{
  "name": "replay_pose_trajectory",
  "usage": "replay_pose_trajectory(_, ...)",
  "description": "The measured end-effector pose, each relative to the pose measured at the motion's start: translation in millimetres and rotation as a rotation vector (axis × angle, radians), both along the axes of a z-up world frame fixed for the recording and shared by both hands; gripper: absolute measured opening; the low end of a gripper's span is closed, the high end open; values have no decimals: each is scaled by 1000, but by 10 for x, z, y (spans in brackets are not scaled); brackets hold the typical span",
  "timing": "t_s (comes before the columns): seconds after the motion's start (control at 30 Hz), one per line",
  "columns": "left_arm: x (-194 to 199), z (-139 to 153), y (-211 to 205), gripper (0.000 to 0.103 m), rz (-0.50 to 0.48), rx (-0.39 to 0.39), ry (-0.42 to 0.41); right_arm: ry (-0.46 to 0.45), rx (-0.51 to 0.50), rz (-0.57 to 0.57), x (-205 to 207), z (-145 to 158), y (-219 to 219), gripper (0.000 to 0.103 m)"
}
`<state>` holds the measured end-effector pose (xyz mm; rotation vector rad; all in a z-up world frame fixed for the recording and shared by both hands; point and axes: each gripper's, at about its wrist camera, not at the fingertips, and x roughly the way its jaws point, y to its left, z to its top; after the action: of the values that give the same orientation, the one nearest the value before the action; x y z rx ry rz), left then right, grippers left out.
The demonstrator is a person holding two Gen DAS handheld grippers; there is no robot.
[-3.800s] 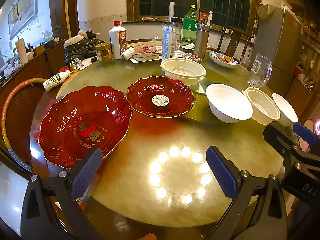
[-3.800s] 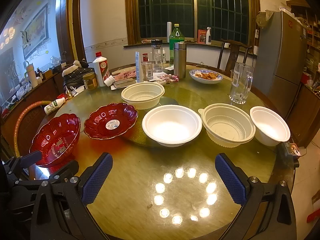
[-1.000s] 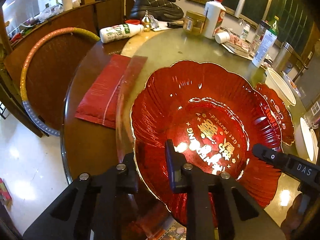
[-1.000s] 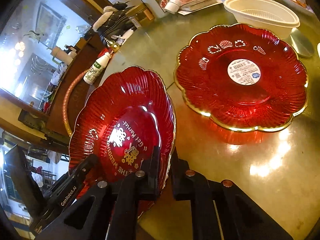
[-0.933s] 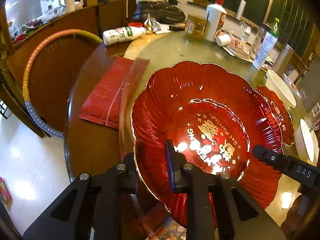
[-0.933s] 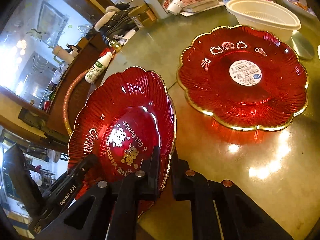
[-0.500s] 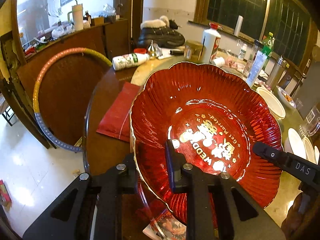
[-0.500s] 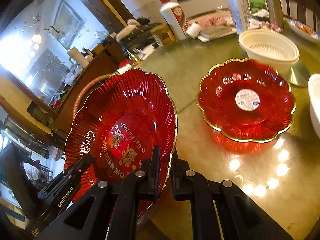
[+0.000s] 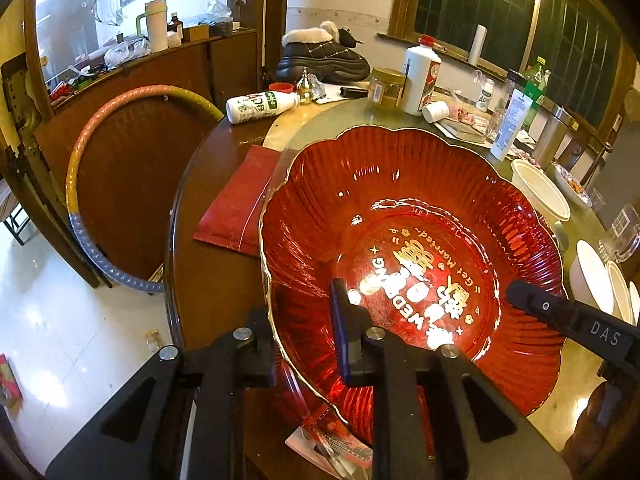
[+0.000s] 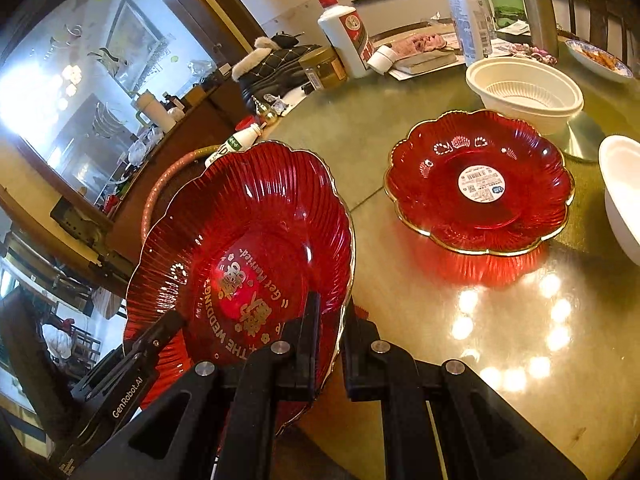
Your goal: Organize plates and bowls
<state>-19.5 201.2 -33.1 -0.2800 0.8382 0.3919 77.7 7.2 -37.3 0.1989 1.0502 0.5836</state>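
Step in hand: carrying the large red plate (image 9: 412,248). It is lifted off the counter (image 10: 500,320), tilted, and gripped at 2 places on its near rim. The left tongs (image 9: 302,344) are clamped on the rim, 1 finger inside the dish and 1 outside. The right tongs (image 10: 328,344) are likewise clamped on the opposite stretch of rim; in the left wrist view their finger shows reaching in over the plate's right edge.

Judged destination: the second red plate (image 10: 480,184), which lies flat on the counter, well apart to the right, a white label at its centre. Stacking the 2 red plates appears the likely aim. The next move calls for swinging the held plate across, levelling it, centring it over the flat plate, lowering it and only then opening both tongs together.

Surroundings: a ribbed cream bowl (image 10: 524,92) stands just behind the flat plate, and a white bowl (image 10: 624,196) just to its right; both crowd the landing spot. A white bottle (image 10: 348,36), a jar (image 10: 324,68) and a lying bottle (image 9: 260,106) sit further back, clear of the path. A red packet (image 9: 236,208) lies on the counter left of the held plate.

Risk: the glossy rim may slip if the 2 grips release unevenly.
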Motion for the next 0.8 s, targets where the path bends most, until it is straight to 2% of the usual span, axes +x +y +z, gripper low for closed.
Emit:
replay_pose_trajectory(0.3,56,-160,55,18,12,-22,35,25,-31,-2,52,-144,87,9)
replay_pose_trajectory(0.53,115,-224,65,19,9,-21,30,17,-40,-10,116,-170,122,9)
replay_pose_trajectory(0.67,133,-332,85,19,13,-53,54,40,-62,-15,154,-251,129,9)
replay_pose_trajectory(0.8,134,-378,145,19,31,-98,75,68,-48,-4,174,-294,133,15)
